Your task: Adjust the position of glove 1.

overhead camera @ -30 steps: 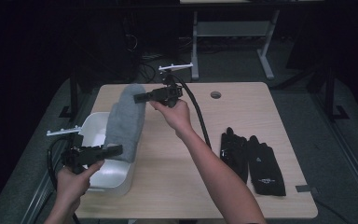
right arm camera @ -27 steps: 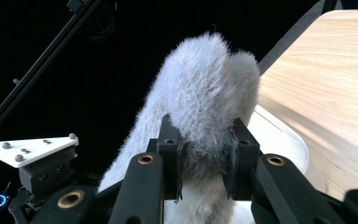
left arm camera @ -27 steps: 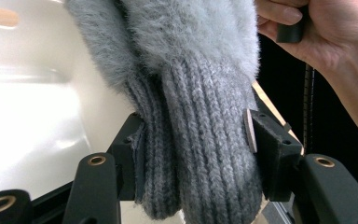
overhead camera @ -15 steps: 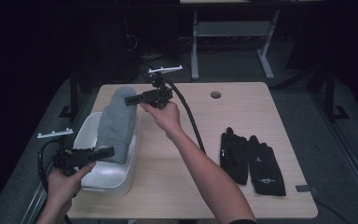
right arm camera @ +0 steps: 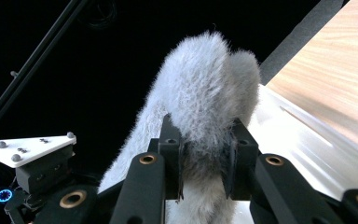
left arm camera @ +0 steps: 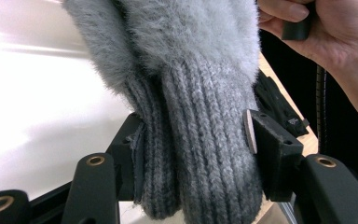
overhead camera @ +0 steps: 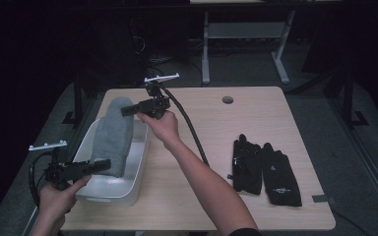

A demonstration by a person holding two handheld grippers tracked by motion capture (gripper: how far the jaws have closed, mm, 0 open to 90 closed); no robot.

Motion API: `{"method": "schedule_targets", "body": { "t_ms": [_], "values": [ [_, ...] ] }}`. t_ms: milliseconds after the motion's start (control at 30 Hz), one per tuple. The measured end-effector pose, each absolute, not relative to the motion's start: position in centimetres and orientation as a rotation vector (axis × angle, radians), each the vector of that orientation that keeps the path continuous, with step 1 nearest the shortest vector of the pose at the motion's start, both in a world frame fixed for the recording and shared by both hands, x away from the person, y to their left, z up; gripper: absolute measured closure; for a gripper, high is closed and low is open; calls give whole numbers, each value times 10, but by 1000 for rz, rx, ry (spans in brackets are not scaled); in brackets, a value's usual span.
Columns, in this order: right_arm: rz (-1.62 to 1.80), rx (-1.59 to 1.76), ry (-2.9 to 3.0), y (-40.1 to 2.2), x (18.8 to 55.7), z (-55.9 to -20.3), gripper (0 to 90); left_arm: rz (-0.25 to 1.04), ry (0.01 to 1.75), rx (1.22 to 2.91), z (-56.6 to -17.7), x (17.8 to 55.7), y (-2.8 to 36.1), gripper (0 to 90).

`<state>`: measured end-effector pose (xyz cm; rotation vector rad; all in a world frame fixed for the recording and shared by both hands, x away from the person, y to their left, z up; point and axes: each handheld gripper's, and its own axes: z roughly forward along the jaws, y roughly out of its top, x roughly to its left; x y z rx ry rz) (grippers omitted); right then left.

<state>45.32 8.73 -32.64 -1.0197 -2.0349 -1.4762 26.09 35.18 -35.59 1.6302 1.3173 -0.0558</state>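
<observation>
A pair of fuzzy grey mittens [overhead camera: 112, 135] with ribbed cuffs [left arm camera: 196, 135] hangs stretched between my two grippers over a white bin [overhead camera: 128, 184] at the table's left. My left gripper [overhead camera: 101, 165] is shut on the ribbed cuff end, low over the bin's near side. My right gripper [overhead camera: 128, 110] is shut on the fluffy tip end [right arm camera: 205, 107], higher and farther back. In the right gripper view my right gripper [right arm camera: 204, 161] squeezes the fluff, with the left gripper's grey plate [right arm camera: 25, 147] below.
Two black gloves [overhead camera: 263, 169] lie side by side on the right half of the wooden table [overhead camera: 216, 206]. A round cable hole [overhead camera: 228, 100] sits near the far edge. The right gripper's cable [overhead camera: 189, 130] trails across the table. Dark floor and a white frame [overhead camera: 246, 34] lie beyond.
Both grippers have carried the grey mittens leftward and down, from the bin's right edge to over the bin. Both grips are the same.
</observation>
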Motion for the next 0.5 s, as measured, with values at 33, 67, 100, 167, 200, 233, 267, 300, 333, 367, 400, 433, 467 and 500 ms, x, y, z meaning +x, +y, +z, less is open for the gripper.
{"method": "schedule_targets", "body": {
  "t_ms": [33, 67, 100, 167, 200, 233, 267, 300, 333, 367, 400, 433, 467, 500],
  "values": [
    [-1476, -1014, -2039, 89, 453, -328, 725, -55, 1316, 1634, -357, 260, 353, 438],
    [-1472, -1012, -2035, 91, 452, -329, 726, -56, 1323, 1631, -358, 260, 354, 438],
    [-1465, -1017, -2034, 93, 452, -330, 726, -59, 1325, 1634, -359, 259, 356, 438],
    [-1459, -1013, -2035, 97, 452, -333, 727, -59, 1332, 1633, -361, 258, 358, 439],
    [-1455, -1012, -2033, 99, 451, -334, 728, -59, 1334, 1629, -362, 257, 359, 438],
    [-1452, -1005, -2040, 100, 451, -336, 728, -62, 1335, 1630, -363, 257, 360, 438],
    [-1448, -1008, -2046, 102, 451, -337, 728, -63, 1339, 1630, -365, 256, 362, 438],
    [-1445, -1007, -2043, 104, 451, -338, 729, -62, 1342, 1633, -365, 255, 363, 439],
    [-1440, -1007, -2044, 105, 451, -340, 729, -60, 1343, 1636, -366, 255, 364, 438],
    [-1435, -1010, -2043, 107, 451, -341, 730, -62, 1347, 1638, -367, 255, 365, 438],
    [-1431, -1007, -2042, 108, 451, -343, 730, -61, 1351, 1640, -368, 254, 366, 438],
    [-1429, -1004, -2046, 109, 451, -344, 730, -59, 1354, 1637, -369, 254, 367, 438],
    [-1426, -1009, -2045, 110, 451, -346, 730, -61, 1357, 1641, -370, 254, 367, 438],
    [-1421, -1011, -2041, 112, 450, -347, 730, -65, 1361, 1643, -371, 254, 368, 438]
  ]
}}
